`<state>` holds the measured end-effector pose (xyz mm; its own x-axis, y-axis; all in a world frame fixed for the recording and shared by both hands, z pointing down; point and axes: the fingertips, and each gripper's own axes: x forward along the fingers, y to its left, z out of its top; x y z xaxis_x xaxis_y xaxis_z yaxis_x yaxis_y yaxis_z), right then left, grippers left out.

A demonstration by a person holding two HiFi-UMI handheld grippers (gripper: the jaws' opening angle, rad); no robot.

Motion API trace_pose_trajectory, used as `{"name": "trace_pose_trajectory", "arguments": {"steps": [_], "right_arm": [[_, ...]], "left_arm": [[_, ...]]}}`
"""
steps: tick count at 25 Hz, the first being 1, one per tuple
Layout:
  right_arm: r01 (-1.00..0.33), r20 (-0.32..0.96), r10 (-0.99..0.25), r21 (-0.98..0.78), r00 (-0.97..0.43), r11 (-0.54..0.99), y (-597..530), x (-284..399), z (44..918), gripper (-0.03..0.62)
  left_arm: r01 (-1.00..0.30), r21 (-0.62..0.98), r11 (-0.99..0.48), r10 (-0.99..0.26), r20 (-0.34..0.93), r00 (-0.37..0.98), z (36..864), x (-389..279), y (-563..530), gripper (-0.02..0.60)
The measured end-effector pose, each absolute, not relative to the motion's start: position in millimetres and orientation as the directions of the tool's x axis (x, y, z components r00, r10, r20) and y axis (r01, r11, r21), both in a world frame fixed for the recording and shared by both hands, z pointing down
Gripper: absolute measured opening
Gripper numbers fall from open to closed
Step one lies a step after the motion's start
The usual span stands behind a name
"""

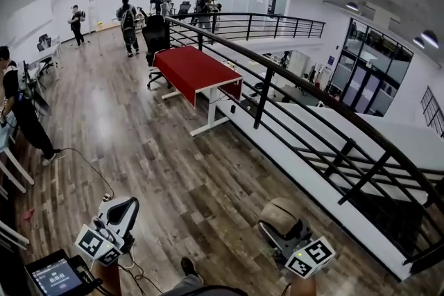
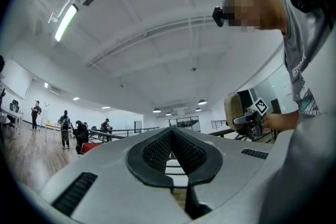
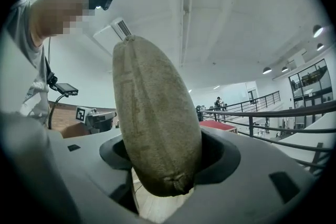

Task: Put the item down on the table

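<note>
1. The tan, oval fabric pouch (image 3: 155,113) isn't down yet. We hold it in the air at 5 o'clock in the head view, clamped between the jaws of the right gripper (image 1: 283,233).
2. The left gripper (image 2: 170,150), at 7 o'clock, carries nothing, and its jaws are pressed together.
3. The red-topped table with white legs (image 1: 194,70) stands well apart at 12 o'clock, across the brown wood-plank floor (image 1: 173,170) and just beside the black metal railing (image 1: 312,102).
4. We judge the task barely begun: reaching the table, lowering the pouch and releasing it are all left to do.
</note>
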<state>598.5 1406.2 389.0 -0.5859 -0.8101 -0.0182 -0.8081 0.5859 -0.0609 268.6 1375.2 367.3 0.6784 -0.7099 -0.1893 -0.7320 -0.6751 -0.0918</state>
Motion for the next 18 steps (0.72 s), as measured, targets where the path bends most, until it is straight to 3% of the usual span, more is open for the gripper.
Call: {"name": "trace_pose_trajectory", "arguments": {"steps": [10, 18], "right_arm": [[-0.819, -0.035, -0.820, -0.047, -0.571, 0.572, 1196, 555, 383, 0.281], [-0.804, -0.041, -0.806, -0.056, -0.591, 0.592, 1107, 538, 377, 0.281]], "left_arm": [[-0.720, -0.078, -0.689, -0.695, -0.211, 0.688, 360, 226, 1161, 0.002], [-0.740, -0.087, -0.667, -0.720, -0.182, 0.670, 360, 209, 1079, 0.002]]}}
